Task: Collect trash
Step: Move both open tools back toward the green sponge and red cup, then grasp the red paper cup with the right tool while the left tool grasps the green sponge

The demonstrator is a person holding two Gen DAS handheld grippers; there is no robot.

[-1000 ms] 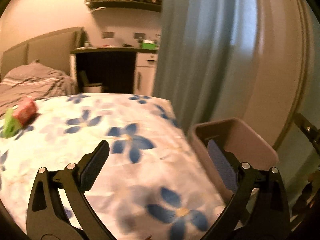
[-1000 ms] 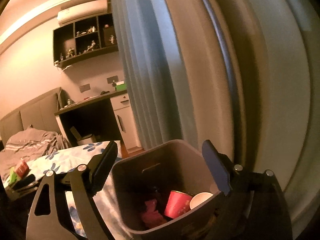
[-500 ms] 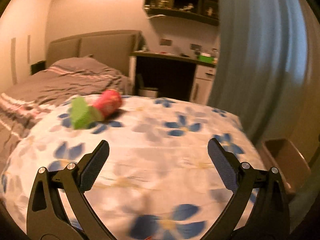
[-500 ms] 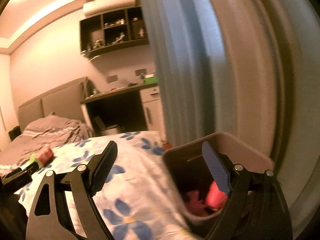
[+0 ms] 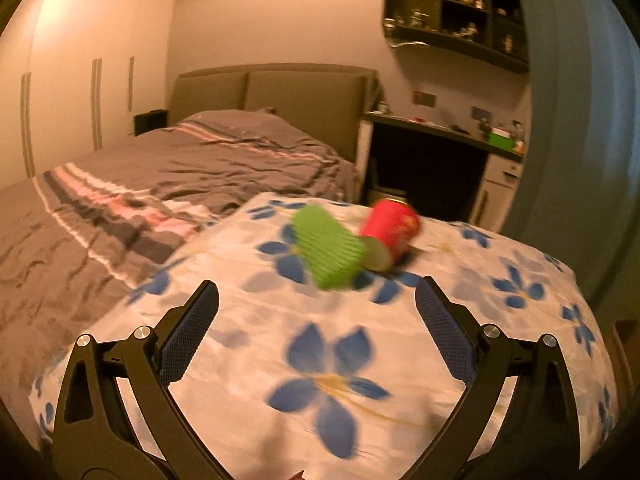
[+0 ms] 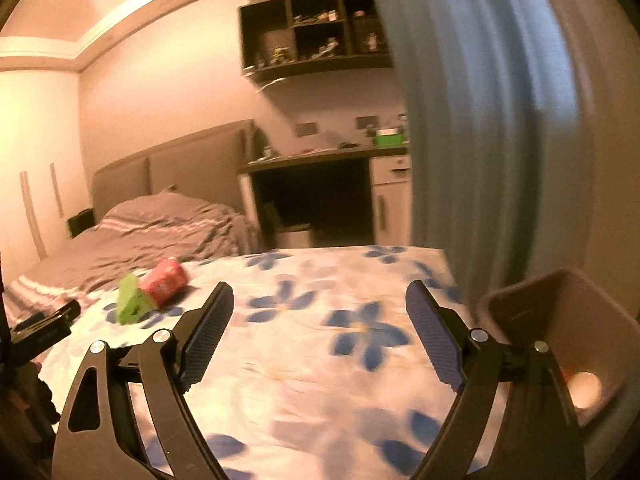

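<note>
Trash, two pieces outstanding: a green ribbed cup (image 5: 326, 254) and a red paper cup (image 5: 390, 232), both lying on their sides and touching, on the flower-print cover (image 5: 328, 360) at the foot of the bed.

Left tool (image 5: 316, 328): released, jaws spread wide, nothing between the pads. It points slightly downward across the cover with the two cups just ahead, the spread apparently kept ready to take a cup's width.

Right tool (image 6: 320, 328): likewise released and empty, jaws wide. It faces the same cover from further to the side; in its view the cups (image 6: 154, 290) sit well off to the left, beyond the reach of its jaws.

Bin (image 6: 576, 340): brown, open-topped, standing beside the bed's edge at the right tool's side, probably so a collected item travels a short way. A pale cup (image 6: 584, 390) already lies inside.

Beyond: grey striped duvet (image 5: 160, 184), padded headboard (image 5: 272, 92), a counter (image 6: 320, 156) with a green box, wall shelves (image 6: 312, 32), blue curtain (image 6: 472, 120).

Judgement: collection partly done; the left tool is better placed for the next pick.
</note>
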